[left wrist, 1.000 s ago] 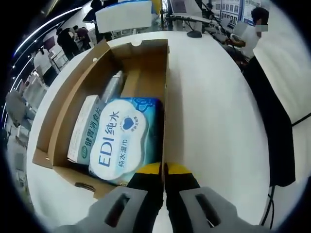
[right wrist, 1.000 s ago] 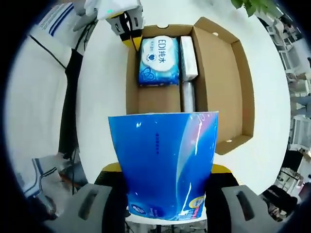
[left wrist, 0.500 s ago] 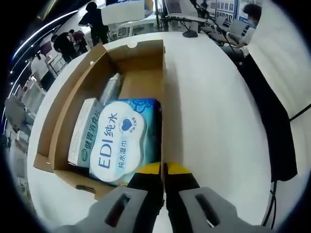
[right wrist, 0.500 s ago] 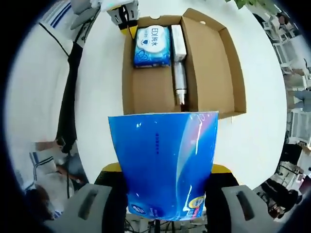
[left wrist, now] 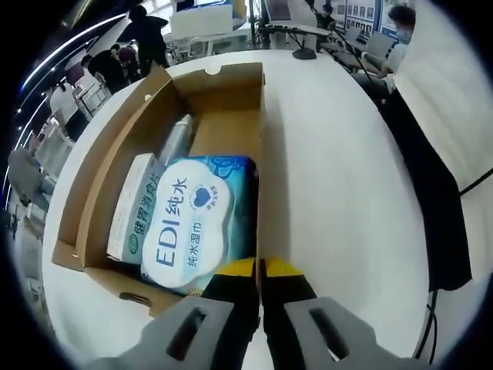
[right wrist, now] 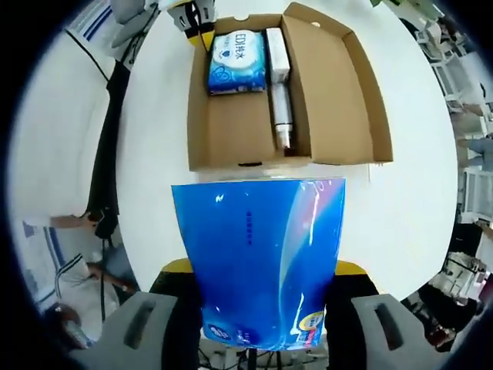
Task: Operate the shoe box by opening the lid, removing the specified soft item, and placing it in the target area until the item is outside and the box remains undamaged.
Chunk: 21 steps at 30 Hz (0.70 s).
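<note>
The brown shoe box [right wrist: 231, 139] lies open on the white table [right wrist: 154, 154], its lid [right wrist: 339, 85] folded out flat. Inside are a blue-and-white wet wipes pack [left wrist: 189, 223], a white carton [left wrist: 135, 208] and a silver bottle [left wrist: 176, 139]. My right gripper [right wrist: 263, 267] is shut on a soft blue tissue pack [right wrist: 258, 247], held over the table on the near side of the box. My left gripper [left wrist: 259, 270] is shut on the box's side wall [left wrist: 262, 154] at its near corner; the left gripper [right wrist: 192, 11] also appears at the box's far corner in the right gripper view.
A person in dark clothes [left wrist: 431, 177] stands close along one table edge, seen too as a dark sleeve [right wrist: 108, 139]. Other people [left wrist: 142, 31] and desks are farther back. Bare white tabletop [left wrist: 339, 177] runs beside the box.
My right gripper has drawn back from the box with the blue pack, which was over the box interior and now hangs outside it. The left gripper still grips the wall.
</note>
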Motion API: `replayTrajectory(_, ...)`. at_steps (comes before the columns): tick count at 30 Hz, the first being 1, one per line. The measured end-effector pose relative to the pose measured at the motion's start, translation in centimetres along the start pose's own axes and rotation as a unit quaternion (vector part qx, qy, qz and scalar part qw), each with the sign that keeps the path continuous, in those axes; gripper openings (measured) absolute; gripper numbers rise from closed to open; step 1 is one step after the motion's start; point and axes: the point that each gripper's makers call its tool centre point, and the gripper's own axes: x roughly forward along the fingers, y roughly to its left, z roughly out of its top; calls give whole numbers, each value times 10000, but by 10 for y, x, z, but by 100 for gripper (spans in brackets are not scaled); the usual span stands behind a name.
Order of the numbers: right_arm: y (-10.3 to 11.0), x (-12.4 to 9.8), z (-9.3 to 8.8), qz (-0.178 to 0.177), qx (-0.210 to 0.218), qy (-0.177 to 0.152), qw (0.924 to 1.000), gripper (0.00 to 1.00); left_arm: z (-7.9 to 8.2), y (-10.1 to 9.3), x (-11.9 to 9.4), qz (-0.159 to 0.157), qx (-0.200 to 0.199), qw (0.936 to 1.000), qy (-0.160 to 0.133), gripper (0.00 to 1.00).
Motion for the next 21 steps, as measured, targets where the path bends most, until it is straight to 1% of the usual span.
replayTrajectory(7, 0, 9, -7, 29, 2, 37, 10000, 63, 0, 0, 0, 0, -42, 10000, 13, 0)
replayTrajectory(9, -1, 11, -7, 12, 13, 5, 10000, 63, 0, 0, 0, 13, -35, 10000, 17, 0)
replayTrajectory(12, 1, 15, -8, 76, 47, -13, 10000, 62, 0, 0, 0, 11, -49, 10000, 25, 0)
replayTrajectory(16, 2, 25, -8, 80, 76, -53, 9999, 62, 0, 1, 0, 33, -27, 10000, 34, 0)
replayTrajectory(21, 7, 34, -8, 182, 83, -67, 9998, 62, 0, 1, 0, 14, -50, 10000, 38, 0)
